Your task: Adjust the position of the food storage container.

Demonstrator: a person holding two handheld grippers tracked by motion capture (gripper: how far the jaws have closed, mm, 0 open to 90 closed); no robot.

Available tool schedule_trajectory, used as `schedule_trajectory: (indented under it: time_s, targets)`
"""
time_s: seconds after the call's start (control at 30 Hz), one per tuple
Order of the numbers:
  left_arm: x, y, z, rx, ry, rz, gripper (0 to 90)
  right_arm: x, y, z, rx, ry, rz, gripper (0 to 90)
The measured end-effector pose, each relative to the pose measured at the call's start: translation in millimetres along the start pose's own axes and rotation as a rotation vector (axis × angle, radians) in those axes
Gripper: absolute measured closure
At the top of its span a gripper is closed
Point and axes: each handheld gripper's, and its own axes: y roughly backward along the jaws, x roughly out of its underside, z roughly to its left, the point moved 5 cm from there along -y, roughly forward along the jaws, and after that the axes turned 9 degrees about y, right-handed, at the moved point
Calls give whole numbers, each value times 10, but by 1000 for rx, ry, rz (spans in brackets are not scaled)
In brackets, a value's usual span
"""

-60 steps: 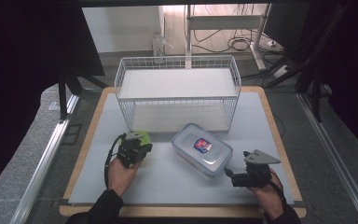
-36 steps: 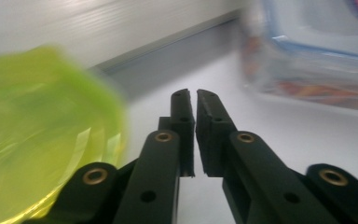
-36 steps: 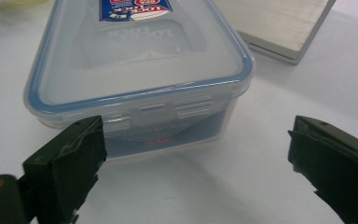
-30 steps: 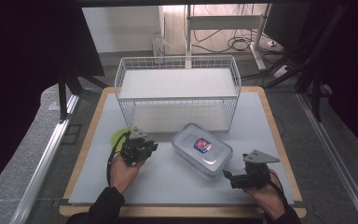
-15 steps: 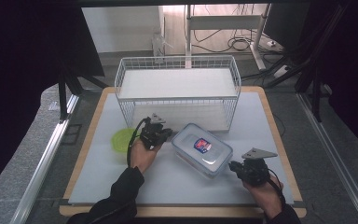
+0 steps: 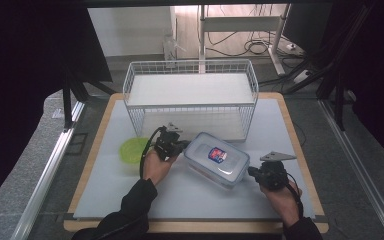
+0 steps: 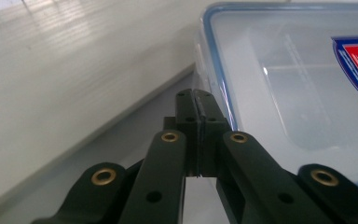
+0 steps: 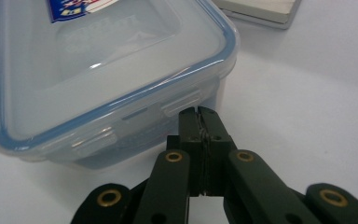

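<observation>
On the white mat, middle of the near half: clear lidded container [image 6: 215,160] with a blue seal and a red-and-blue label, lying at a slant, its lid on.
Left gripper [image 6: 179,145]: at the container's left end, pointing at it; jaws have just been closing and now meet with nothing between them; in the left gripper view the tips [image 7: 196,100] sit right at the edge of the lid [image 7: 279,84], and contact cannot be told.
Right gripper [image 6: 254,173]: at the container's near right end; jaws have just been closing and are now pressed together, empty; in the right gripper view the tips [image 8: 199,116] stand just before the container's [image 8: 107,79] side latch [image 8: 182,101].
Green lid [image 6: 132,149]: flat on the mat's left side, just left of the left hand [image 6: 155,166].
Wire rack [image 6: 192,92]: along the mat's far edge, behind the container.
Table [image 6: 300,150]: wooden border around the mat.
</observation>
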Motion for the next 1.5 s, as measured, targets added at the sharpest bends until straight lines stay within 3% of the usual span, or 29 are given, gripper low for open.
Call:
schedule_trajectory:
  time_s: [0.3, 0.4, 0.57, 0.7, 0.77, 0.87, 0.93, 1.0, 1.07, 1.13, 1.43, 1.5]
  targets:
    - [173, 151, -56, -13, 21, 27, 899, -101, -134, -159, -8, 21, 1, 896]
    - [228, 192, -88, -18, 43, 17, 899, -140, -189, -199, -7, 32, -1, 898]
    - [289, 240, -113, -29, 37, 10, 900, -200, -265, -251, -4, 48, -4, 899]
    - [370, 301, -127, 22, 82, -1, 899, -257, -341, -289, 5, 52, -3, 899]
    - [362, 299, -100, 42, 80, -5, 898, -274, -372, -310, 6, 46, -6, 899]
    - [297, 201, -58, -31, 70, -13, 859, -304, -414, -337, 19, 47, -3, 893]
    - [267, 132, -18, -40, 76, -3, 860, -317, -429, -344, 27, 51, -2, 890]
    - [266, 109, -8, -26, 76, 3, 897, -316, -433, -345, 26, 49, -4, 893]
    - [338, 58, -19, -11, 50, 65, 897, -309, -429, -344, 14, 50, -2, 899]
    - [382, 75, -51, -32, 38, 44, 899, -313, -426, -327, 10, 48, -3, 900]
    - [564, 258, -121, -26, 51, 69, 898, -304, -390, -164, 15, 95, 21, 900]
    - [595, 291, -114, -36, 30, 67, 869, -295, -366, -134, 23, 114, 33, 898]
